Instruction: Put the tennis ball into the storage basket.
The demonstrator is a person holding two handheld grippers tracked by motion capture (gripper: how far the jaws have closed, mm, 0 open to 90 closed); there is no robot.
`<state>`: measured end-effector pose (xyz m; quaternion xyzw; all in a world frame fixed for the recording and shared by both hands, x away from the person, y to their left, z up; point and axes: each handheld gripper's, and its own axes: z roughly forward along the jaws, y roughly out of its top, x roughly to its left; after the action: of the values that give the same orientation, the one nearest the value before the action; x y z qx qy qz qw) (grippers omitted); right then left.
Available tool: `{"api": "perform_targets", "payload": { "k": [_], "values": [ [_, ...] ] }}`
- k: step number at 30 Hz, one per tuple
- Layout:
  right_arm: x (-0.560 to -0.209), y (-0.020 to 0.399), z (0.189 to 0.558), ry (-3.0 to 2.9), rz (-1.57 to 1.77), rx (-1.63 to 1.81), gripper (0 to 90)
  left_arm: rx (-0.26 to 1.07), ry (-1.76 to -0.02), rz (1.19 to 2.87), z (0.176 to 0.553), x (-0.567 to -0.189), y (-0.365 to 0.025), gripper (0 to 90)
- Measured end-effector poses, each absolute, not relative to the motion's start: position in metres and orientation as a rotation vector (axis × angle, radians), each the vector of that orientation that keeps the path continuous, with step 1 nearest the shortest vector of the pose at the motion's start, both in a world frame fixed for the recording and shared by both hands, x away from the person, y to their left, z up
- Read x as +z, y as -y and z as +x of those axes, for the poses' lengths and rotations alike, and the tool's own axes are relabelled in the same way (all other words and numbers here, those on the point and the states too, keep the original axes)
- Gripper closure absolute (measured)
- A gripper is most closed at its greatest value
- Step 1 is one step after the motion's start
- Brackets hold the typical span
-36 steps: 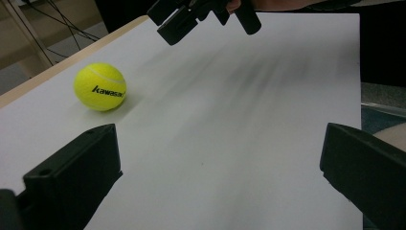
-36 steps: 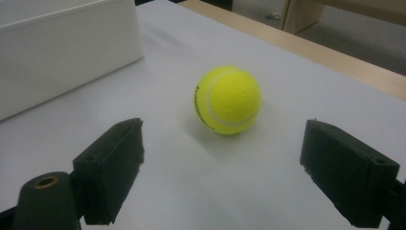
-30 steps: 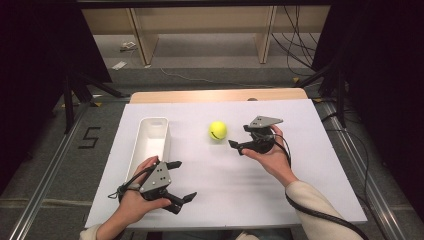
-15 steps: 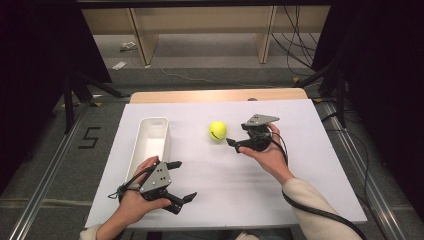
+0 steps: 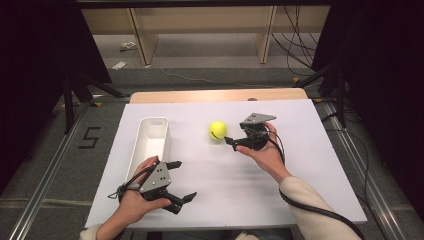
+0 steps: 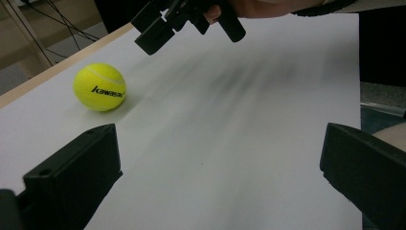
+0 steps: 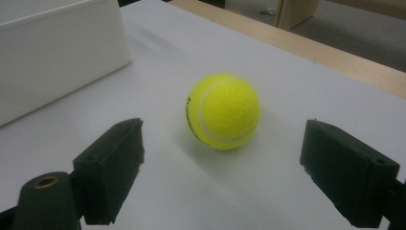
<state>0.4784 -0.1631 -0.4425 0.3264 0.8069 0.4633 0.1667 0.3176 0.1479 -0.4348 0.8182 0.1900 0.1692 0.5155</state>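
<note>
- Your right gripper [image 5: 229, 142] sits just right of the ball [image 5: 217, 130], jaws spread wide, nothing between them. It points toward 9 o'clock in the high view.
- In the right gripper view the ball [image 7: 223, 111] rests on the tabletop [image 7: 297, 86] ahead of the two jaws, centred between them, touching neither.
- The ball lies near the middle of the tabletop [image 5: 310, 165], slightly toward 12 o'clock, apart from the white tray [image 5: 141, 131] at its 9 o'clock.
- Your left gripper [image 5: 180, 181] is at the near edge, about 7 o'clock from the ball and well apart from it, jaws wide and empty, just beside the tray's near end.
- In the left gripper view the ball [image 6: 99, 87] shows at 10 o'clock, printed "kawasaki", with your right gripper [image 6: 191, 24] at 12 o'clock.
</note>
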Motion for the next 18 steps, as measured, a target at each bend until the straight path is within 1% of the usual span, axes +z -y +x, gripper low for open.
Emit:
{"api": "perform_targets", "payload": {
  "k": [18],
  "values": [
    [-0.448,0.149,0.488,-2.311,0.941,1.305,15.6,0.404,-0.460,1.966,0.318,-0.435,-0.148,0.0]
  ]
}}
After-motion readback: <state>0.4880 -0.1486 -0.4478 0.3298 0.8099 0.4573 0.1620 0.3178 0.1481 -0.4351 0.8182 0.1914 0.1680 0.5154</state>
